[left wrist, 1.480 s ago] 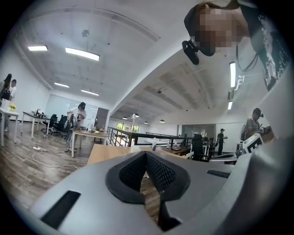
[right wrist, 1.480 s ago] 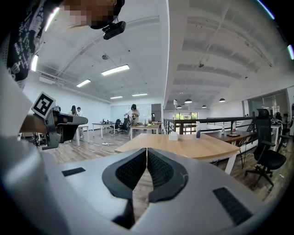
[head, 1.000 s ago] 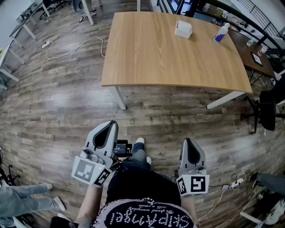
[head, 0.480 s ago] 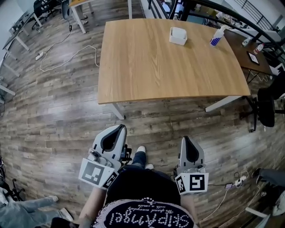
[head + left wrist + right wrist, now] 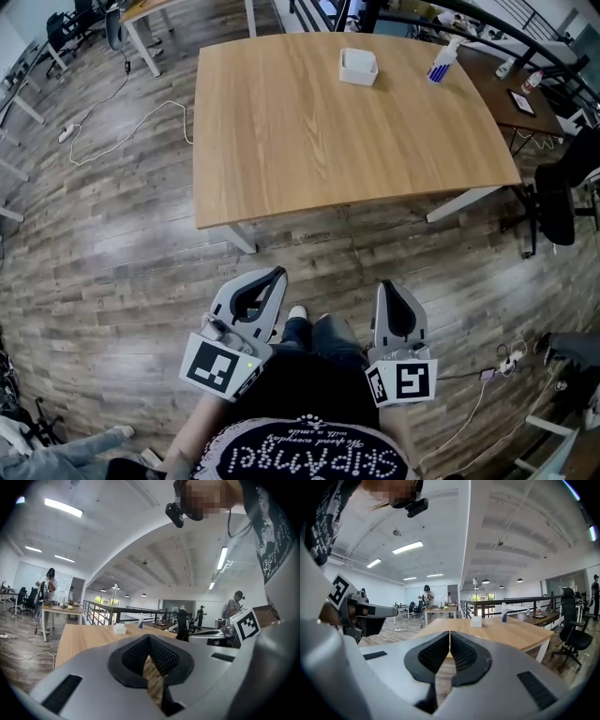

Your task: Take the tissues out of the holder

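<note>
The floor point(image 5: 103, 234) was of long grey-brown planks with a worn grain. On it stood a large table point(image 5: 319, 131) with a smooth top of light wood, rounded corners and white legs.

The person held both grippers low in front of the body, well apart from the table. The left gripper point(image 5: 277, 273) and the right gripper point(image 5: 392, 285) had grey, smooth plastic shells and black ribbed pads. On each the jaws were closed tip to tip, with nothing between them.

The small white tissue holder point(image 5: 358, 66), of square box shape, stood near the far edge of the table. Its contents were too small to make out. A slim spray bottle point(image 5: 442, 61) with blue on it stood near it.
</note>
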{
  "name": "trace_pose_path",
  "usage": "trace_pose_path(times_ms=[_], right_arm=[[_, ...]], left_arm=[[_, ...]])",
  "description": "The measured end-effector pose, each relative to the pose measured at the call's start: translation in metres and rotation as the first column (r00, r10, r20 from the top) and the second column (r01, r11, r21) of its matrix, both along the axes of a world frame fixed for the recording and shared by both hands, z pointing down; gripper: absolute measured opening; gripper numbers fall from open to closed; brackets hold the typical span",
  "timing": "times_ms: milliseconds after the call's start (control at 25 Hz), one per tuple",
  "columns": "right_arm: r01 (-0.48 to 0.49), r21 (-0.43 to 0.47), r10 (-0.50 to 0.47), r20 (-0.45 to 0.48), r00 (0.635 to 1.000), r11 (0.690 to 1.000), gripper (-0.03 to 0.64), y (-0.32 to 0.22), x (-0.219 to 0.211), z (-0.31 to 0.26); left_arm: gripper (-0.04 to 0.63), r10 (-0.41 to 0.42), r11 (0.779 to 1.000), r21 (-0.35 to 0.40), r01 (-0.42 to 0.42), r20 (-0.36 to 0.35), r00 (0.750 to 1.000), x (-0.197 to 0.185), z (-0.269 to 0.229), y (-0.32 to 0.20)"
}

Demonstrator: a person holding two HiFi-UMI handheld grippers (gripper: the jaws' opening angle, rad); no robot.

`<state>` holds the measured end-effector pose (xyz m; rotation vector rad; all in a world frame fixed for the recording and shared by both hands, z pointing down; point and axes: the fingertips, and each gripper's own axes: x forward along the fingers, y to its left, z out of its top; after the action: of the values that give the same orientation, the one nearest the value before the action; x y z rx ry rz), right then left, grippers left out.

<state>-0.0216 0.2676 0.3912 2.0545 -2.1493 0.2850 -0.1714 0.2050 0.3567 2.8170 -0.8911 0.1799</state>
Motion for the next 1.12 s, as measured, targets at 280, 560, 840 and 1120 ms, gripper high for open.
trace_pose_path(times_ms=[280,560,840,1120], right_arm=[[0.017,-0.021,-0.018,-0.007,1.000,1.000,0.015,-0.006,0.006,0.002],[0.040,-0.035,-0.040,-0.003,0.999,0.999,0.015,-0.032,0.026,0.004],[0.075,-0.042,-0.075,0.002,0.997,0.996,0.015,-0.066,0.051,0.007],[0.114,-0.027,-0.114,0.004,0.993,0.993,0.015,-0.099,0.079,0.006]], left_arm=[[0.005,-0.040,0.999,-0.009,0.040,-0.018,0.999,-0.006,0.002,-0.009],[0.005,-0.107,0.994,-0.024,0.107,-0.025,0.994,-0.006,0.002,-0.038],[0.005,-0.145,0.988,-0.061,0.144,-0.014,0.989,0.017,0.007,-0.067],[0.005,-0.151,0.989,-0.008,0.150,-0.023,0.988,0.055,0.001,-0.091]])
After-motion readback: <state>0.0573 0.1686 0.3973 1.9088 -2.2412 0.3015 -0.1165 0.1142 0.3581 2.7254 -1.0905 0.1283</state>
